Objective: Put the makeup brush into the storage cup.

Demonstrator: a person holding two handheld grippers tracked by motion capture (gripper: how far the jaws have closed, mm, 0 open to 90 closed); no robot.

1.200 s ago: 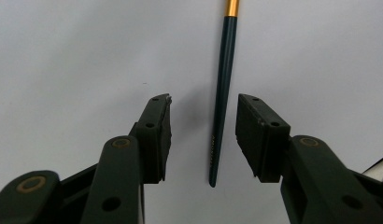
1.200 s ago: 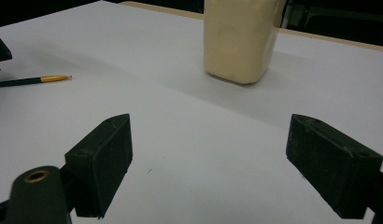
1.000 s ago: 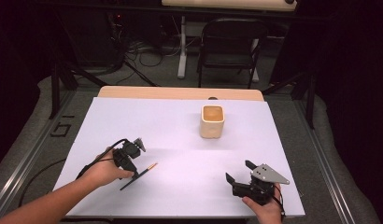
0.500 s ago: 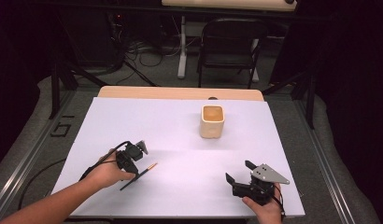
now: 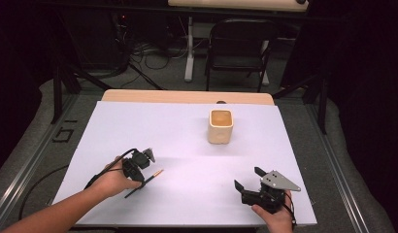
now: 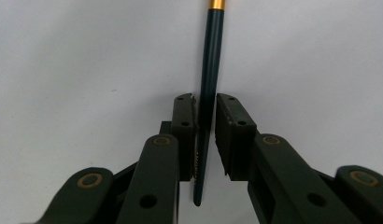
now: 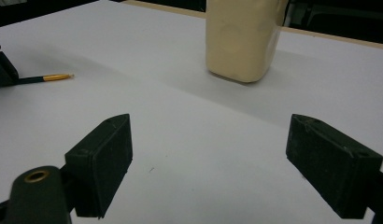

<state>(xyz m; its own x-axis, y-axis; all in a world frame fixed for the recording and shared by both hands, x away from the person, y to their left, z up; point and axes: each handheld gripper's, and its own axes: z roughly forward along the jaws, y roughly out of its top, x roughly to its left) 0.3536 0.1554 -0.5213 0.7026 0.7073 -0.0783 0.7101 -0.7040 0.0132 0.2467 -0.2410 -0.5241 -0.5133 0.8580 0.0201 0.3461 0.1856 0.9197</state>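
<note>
Left gripper [image 6: 204, 135] near-left, jaws just closing around dark pencil [image 6: 209, 88], left pad touching; right gripper [image 7: 208, 163] wide open, empty.

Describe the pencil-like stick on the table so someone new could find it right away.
Start at the white table and go to its near left part, where the left gripper is. The stick lies flat between that gripper's jaws: thin, dark teal, with a gold band near its far end, unlike the chunky cream cup farther back.

A slim dark pen [image 5: 144, 179] with a gold tip lies flat on the near left, apparently clamped at mid-shaft.
</note>
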